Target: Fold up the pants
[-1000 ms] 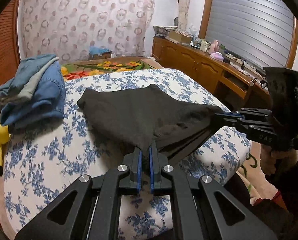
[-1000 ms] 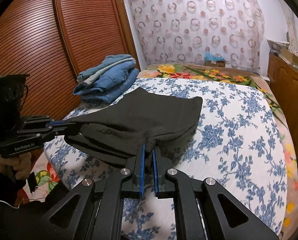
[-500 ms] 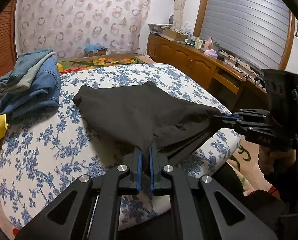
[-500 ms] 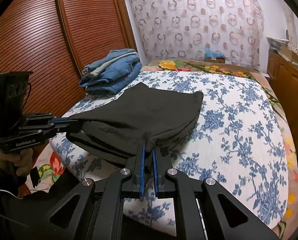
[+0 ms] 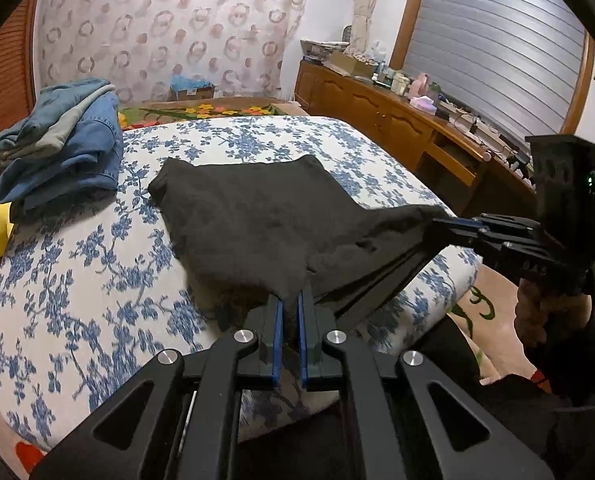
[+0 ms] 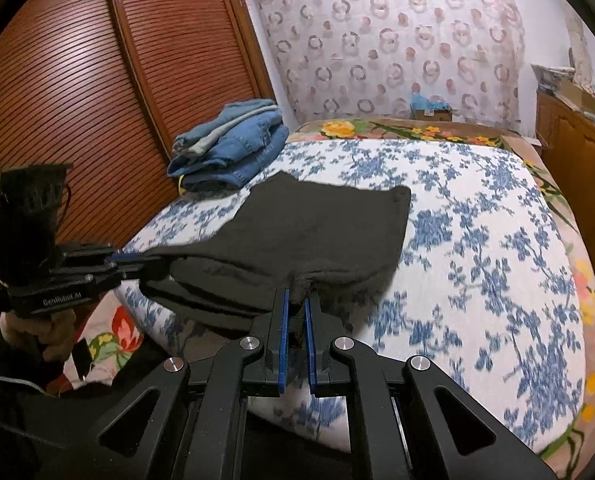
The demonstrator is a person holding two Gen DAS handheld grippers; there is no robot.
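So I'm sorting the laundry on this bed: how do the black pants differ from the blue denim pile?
The black fabric pants are one dark garment spread wide; the blue denim pile is several pale and mid-blue pieces stacked.
The black pants have their near edge lifted by both tongs; the denim pile lies untouched by the far left edge.
Both rest on the blue-flowered white bedspread.

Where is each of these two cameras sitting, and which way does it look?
Left wrist view: rides the left gripper, looking along its fingers over the bed toward a sideboard; the right gripper and its hand show.
Right wrist view: rides the right gripper, facing the wooden doors; the left gripper shows.
Shared: black pants, jeans pile.
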